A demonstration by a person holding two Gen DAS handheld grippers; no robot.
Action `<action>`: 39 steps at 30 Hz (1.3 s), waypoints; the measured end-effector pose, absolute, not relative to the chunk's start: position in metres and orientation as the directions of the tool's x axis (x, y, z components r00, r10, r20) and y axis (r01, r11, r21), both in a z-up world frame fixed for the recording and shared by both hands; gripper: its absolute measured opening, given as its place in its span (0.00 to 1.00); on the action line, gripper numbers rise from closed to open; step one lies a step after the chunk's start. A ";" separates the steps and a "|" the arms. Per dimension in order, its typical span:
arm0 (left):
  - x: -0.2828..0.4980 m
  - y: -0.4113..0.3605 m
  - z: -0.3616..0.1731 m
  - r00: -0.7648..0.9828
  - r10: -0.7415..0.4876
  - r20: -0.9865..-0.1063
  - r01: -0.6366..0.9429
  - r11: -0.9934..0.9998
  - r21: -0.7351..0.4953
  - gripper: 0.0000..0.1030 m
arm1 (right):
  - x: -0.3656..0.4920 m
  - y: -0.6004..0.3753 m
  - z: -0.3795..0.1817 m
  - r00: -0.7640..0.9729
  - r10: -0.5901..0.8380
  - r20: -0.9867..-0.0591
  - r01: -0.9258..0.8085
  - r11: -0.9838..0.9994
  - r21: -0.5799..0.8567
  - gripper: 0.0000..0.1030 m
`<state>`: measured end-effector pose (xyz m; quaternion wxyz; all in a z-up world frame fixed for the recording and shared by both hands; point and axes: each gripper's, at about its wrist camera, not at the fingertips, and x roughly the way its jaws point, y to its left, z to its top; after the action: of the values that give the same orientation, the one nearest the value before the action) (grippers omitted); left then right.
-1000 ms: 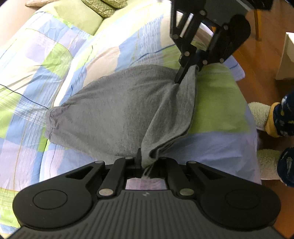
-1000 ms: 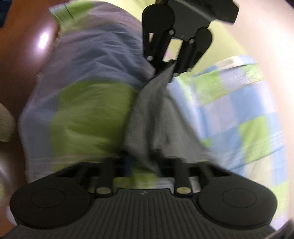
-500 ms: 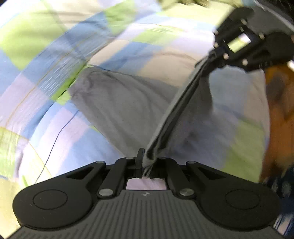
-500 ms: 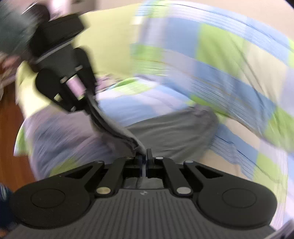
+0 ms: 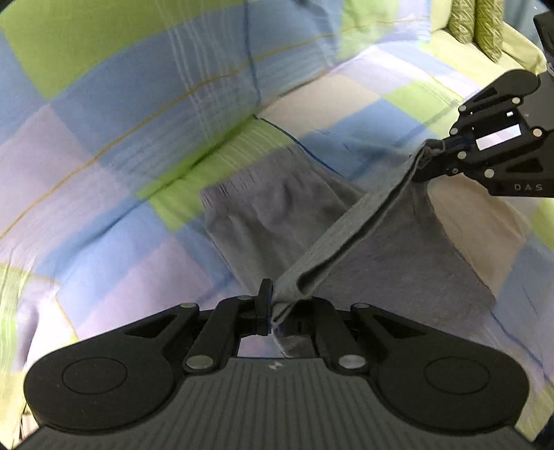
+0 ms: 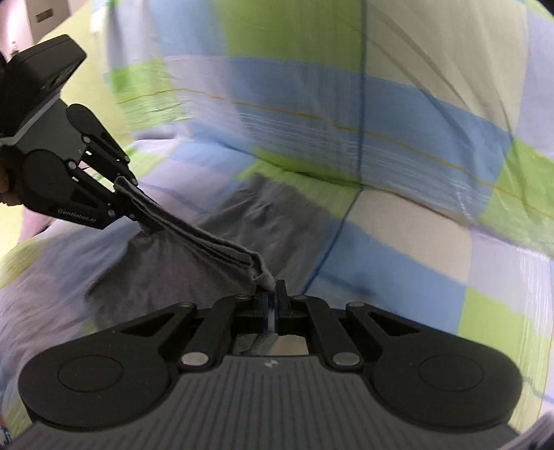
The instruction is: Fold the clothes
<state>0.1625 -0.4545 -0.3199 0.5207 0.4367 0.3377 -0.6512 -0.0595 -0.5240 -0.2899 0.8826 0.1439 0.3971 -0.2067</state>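
Observation:
A grey garment (image 5: 277, 207) lies on the patchwork bedspread (image 5: 138, 138), with one folded edge lifted and stretched taut between both grippers. My left gripper (image 5: 273, 308) is shut on one end of that edge at the bottom of the left wrist view. My right gripper (image 5: 429, 155), seen at the right there, is shut on the other end. In the right wrist view the right gripper (image 6: 271, 294) pinches the grey garment (image 6: 207, 242), and the left gripper (image 6: 133, 200) holds the far end at the left. The rest of the cloth hangs down onto the bed.
The bedspread (image 6: 381, 138) in blue, green, lilac and beige squares fills both views. Green patterned pillows (image 5: 477, 24) lie at the top right of the left wrist view. A hand (image 6: 5, 180) shows at the left edge behind the left gripper.
Both grippers have swept across the bed and rolled, carrying the lifted edge over the garment. The floor and the slippered feet have left the left wrist view.

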 end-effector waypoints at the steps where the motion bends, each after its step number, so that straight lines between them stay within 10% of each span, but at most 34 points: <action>1: 0.165 -0.464 -0.325 -0.068 -0.377 -0.924 0.973 -0.229 0.022 0.00 | -0.055 -0.537 -0.293 0.594 -0.241 -0.768 0.488 0.867 0.105 0.02; 15: 0.190 -0.513 -0.355 0.011 -0.317 -0.948 0.985 -0.161 0.065 0.00 | -0.032 -0.607 -0.327 0.552 -0.136 -0.823 0.498 0.845 0.194 0.05; 29: 0.147 -0.471 -0.329 -0.114 -0.377 -0.919 0.901 -0.430 0.065 0.04 | -0.034 -0.601 -0.316 0.503 -0.271 -0.821 0.589 0.802 0.096 0.88; 35: 0.146 -0.482 -0.334 -0.075 -0.406 -0.911 0.924 -0.373 0.090 0.04 | -0.013 -0.564 -0.330 0.174 -0.437 -0.883 0.335 0.869 -0.364 0.58; 39: 0.149 -0.486 -0.332 -0.090 -0.417 -0.905 0.929 -0.363 0.074 0.04 | -0.028 -0.580 -0.307 0.387 -0.310 -0.868 0.518 0.852 -0.073 0.20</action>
<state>0.1493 -0.4856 -0.3321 0.4917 0.4616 0.2774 -0.6842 -0.0278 -0.5803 -0.3073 0.8260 0.1055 0.4937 -0.2507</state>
